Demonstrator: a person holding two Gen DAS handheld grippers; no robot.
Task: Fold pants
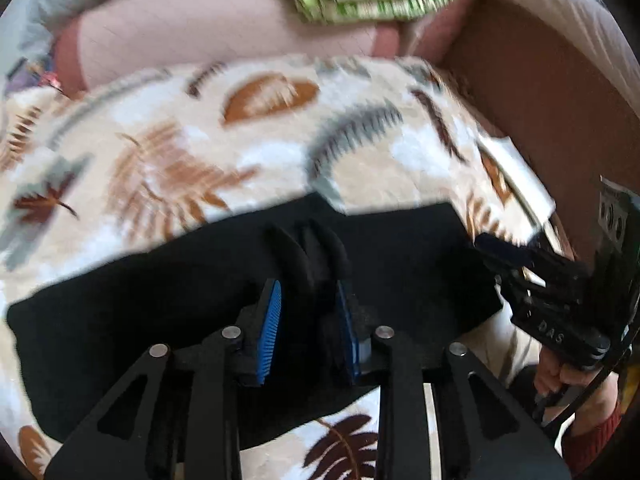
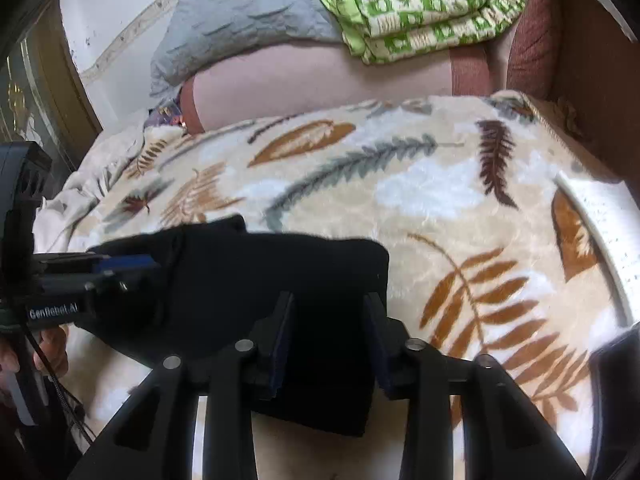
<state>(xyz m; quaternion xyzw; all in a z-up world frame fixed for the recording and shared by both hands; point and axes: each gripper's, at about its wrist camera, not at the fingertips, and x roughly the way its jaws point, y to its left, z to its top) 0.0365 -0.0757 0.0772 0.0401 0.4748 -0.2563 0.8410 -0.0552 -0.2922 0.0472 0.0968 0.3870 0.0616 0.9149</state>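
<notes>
The black pants point(image 1: 168, 320) lie folded into a compact rectangle on the leaf-print blanket point(image 1: 200, 152); they also show in the right wrist view point(image 2: 248, 280). My left gripper point(image 1: 308, 312) is shut on a raised pinch of the pants' black fabric between its blue pads point(image 1: 270, 320). It shows from the side in the right wrist view point(image 2: 120, 266) at the pants' left edge. My right gripper point(image 2: 328, 320) is open, its jaws wide apart over the pants' right part. In the left wrist view it point(image 1: 500, 250) sits at the pants' right edge.
The blanket point(image 2: 440, 184) covers a bed. A pink pillow point(image 2: 320, 84), a grey quilt point(image 2: 248, 20) and a folded green patterned blanket point(image 2: 420, 12) lie at the far end. A brown headboard point(image 1: 540, 100) runs along the right. An open book point(image 2: 612, 232) lies at the right.
</notes>
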